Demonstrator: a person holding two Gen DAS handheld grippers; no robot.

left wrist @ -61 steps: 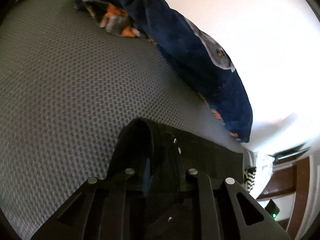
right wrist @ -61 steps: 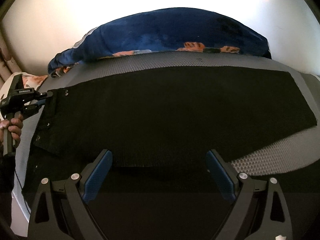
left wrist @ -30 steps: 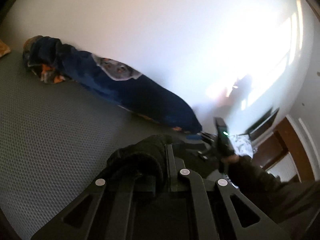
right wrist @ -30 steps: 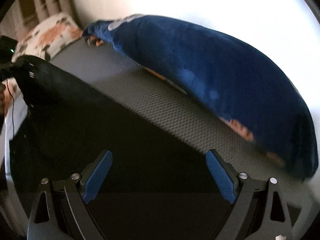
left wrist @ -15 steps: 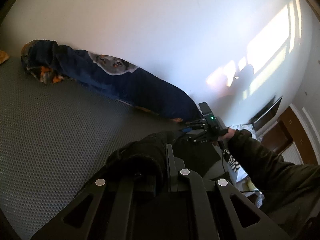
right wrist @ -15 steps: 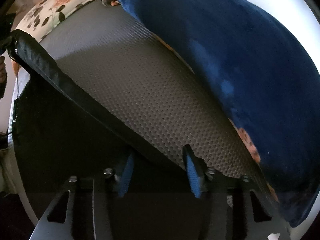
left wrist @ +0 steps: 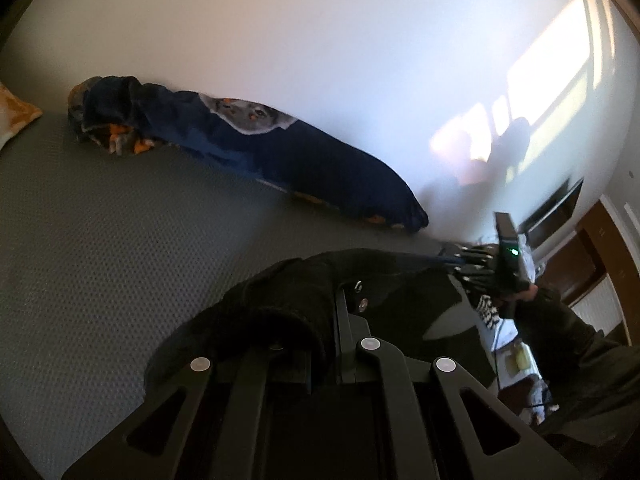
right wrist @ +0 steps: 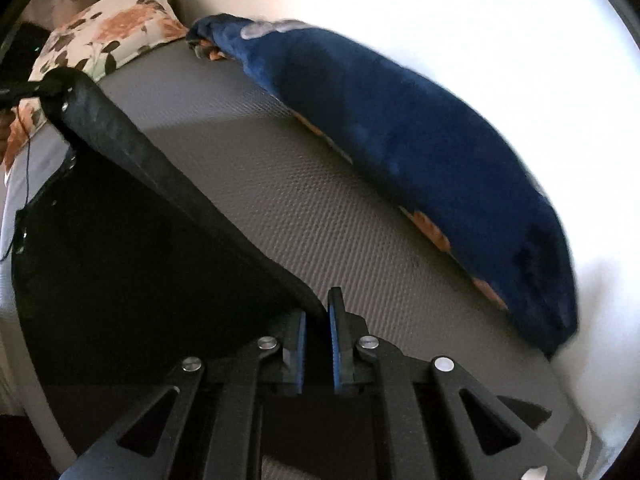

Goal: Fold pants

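Observation:
The black pants (right wrist: pixel 132 216) hang lifted above the grey mesh bed surface (right wrist: pixel 320 216), stretched between both grippers. My right gripper (right wrist: pixel 318 320) is shut on the pants' upper edge, its blue pads (right wrist: pixel 334 336) pinching the fabric. My left gripper (left wrist: pixel 326 320) is shut on the bunched waistband end of the pants (left wrist: pixel 280 304), near two metal rivets; the fabric hides its fingertips. In the left wrist view the right gripper (left wrist: pixel 472 262) holds the far end of the taut edge. In the right wrist view the left gripper (right wrist: pixel 24 88) shows dimly at the far left.
A rolled dark-blue blanket (right wrist: pixel 420 140) lies along the white wall, also in the left wrist view (left wrist: pixel 260 152). A floral pillow (right wrist: pixel 104 28) sits at the bed's head. Wooden furniture (left wrist: pixel 588 248) stands past the bed's end.
My right gripper has closed from open onto the pants' edge and lifted it. The left gripper raised its end off the bed earlier and now holds steady.

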